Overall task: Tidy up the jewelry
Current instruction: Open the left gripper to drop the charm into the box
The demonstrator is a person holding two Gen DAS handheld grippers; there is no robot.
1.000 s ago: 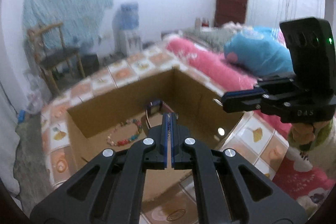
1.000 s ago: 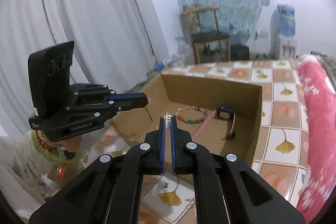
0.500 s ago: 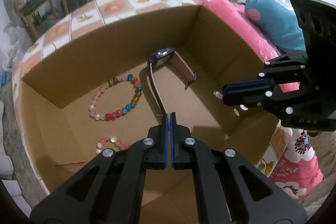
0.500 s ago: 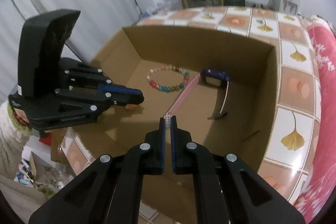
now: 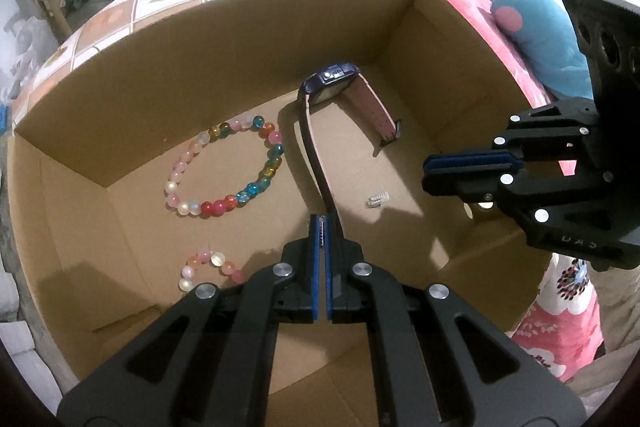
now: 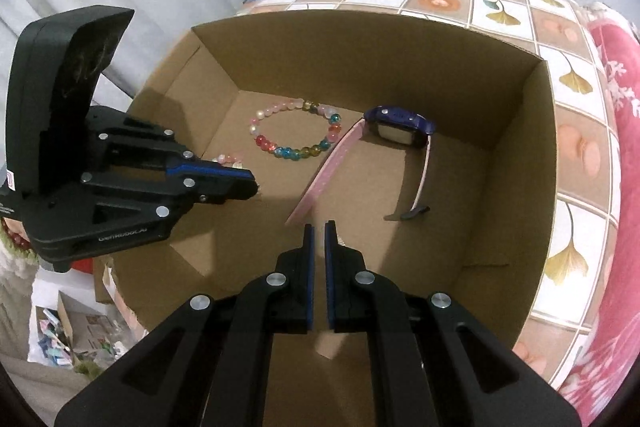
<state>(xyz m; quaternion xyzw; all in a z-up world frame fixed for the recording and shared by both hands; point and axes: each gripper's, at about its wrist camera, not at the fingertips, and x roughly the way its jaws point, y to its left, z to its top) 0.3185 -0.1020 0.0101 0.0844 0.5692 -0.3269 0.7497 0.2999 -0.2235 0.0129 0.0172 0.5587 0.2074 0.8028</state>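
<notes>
Both grippers are held over the cardboard box point(image 5: 168, 67); left gripper point(image 5: 322, 223) is closed, nothing gripped; right gripper point(image 6: 316, 231) nearly closed, empty; multicolour bead bracelet point(image 5: 226, 171), watch point(image 5: 332, 87) & small silver clasp point(image 5: 378, 199) are lying on box floor.

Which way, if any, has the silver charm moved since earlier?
Yes: the silver charm dropped from the right tool onto the box floor, beside the watch strap.

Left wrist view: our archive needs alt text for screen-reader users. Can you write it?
An open cardboard box holds a multicoloured bead bracelet, a watch with a pink strap, a small silver piece and a partly hidden pink bead bracelet. The left gripper points down into it, jaws shut; the right gripper reaches in from the right.
</notes>
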